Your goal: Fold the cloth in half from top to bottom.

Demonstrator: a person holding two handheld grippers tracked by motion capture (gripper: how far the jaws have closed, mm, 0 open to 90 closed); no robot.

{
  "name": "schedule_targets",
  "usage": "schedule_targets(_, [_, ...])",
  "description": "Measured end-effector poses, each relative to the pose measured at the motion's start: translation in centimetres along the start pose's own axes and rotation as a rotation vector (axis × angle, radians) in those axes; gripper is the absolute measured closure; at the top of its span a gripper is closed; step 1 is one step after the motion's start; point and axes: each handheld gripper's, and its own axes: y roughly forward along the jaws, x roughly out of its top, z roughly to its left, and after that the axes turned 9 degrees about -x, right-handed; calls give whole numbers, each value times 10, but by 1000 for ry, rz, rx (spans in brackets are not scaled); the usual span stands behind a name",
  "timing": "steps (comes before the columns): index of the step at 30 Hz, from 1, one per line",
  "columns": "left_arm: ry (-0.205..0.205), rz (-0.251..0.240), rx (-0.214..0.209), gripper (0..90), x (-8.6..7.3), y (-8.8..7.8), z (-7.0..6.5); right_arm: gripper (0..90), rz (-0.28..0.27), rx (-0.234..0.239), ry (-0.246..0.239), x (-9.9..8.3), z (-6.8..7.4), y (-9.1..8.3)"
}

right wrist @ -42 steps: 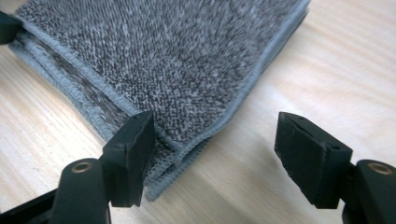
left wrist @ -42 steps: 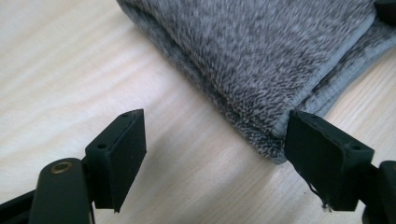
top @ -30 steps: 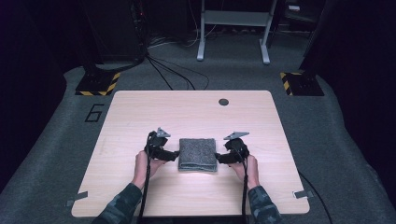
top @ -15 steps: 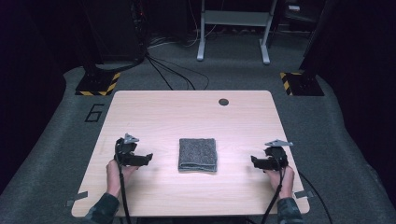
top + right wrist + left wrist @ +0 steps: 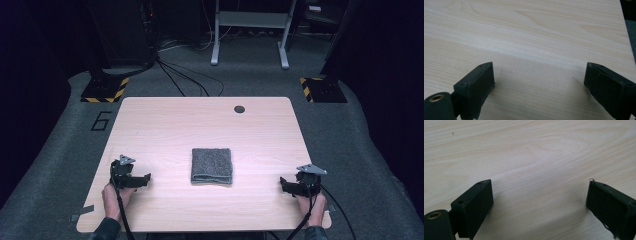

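**Both claws off the cloth, pulled out to the desk's sides**

The folded grey felt-like cloth (image 5: 212, 165) lies flat in the middle of the pale wood-grain desk (image 5: 200, 120), nearer the front edge. Nothing touches it.

A second ago both claws sat right at the cloth's left and right edges. Half a second ago they were already clear of it. Now they are well apart from it, each close to its own side edge of the desk.

The left claw (image 5: 145, 178) is low over the front-left part of the desk. Its jaws have just been opening and stand wide apart. In the left gripper view, the left claw (image 5: 539, 203) has bare wood between its pads.

The right claw (image 5: 283, 184) is near the front-right corner. Its jaws have also just been opening and are spread wide. In the right gripper view, the right claw (image 5: 539, 83) has bare wood between its pads.

The cloth has not shifted since the earlier frames. It keeps the same fold and the same spot.
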Motion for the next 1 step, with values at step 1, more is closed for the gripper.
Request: schedule_targets(1, [-4,-17,11,75,-1,1,0,77,1,-3,0,0,0,0])
